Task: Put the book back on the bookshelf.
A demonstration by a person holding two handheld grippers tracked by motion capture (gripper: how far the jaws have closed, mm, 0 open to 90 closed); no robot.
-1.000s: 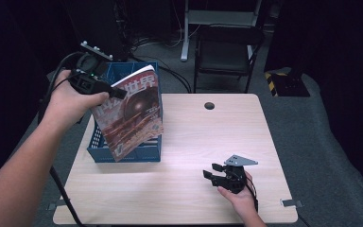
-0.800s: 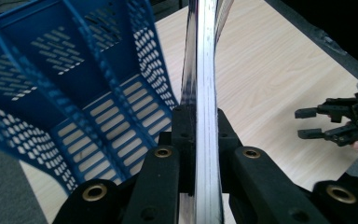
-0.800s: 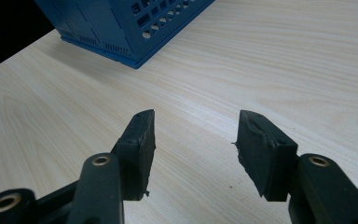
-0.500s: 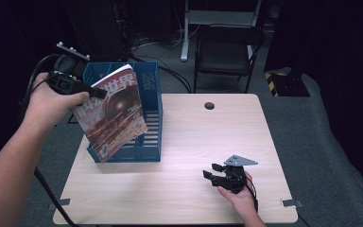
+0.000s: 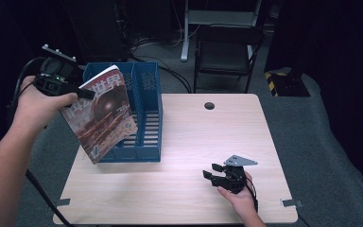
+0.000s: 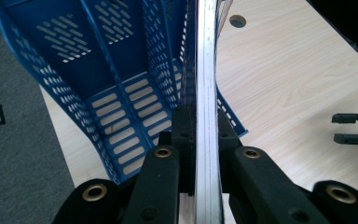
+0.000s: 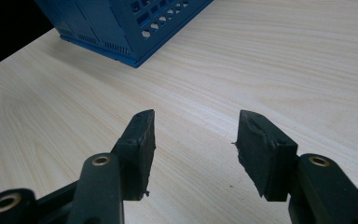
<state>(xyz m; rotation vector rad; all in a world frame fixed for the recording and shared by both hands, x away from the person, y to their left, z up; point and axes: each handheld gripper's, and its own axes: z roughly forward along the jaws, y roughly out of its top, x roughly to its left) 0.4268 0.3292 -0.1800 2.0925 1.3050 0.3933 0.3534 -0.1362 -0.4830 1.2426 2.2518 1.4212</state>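
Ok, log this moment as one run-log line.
left gripper: shut on magazine | magazine: tilted, beside blue file rack | right gripper: open, nothing between jaws, over table

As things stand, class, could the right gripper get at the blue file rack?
Probably yes: the right gripper rests open on bare table, with nothing between it and the blue file rack. The left gripper holds the magazine at the rack's far side.

magazine: glossy paper | file rack: perforated plastic | table: matt wood

Left gripper clamped, right gripper agape
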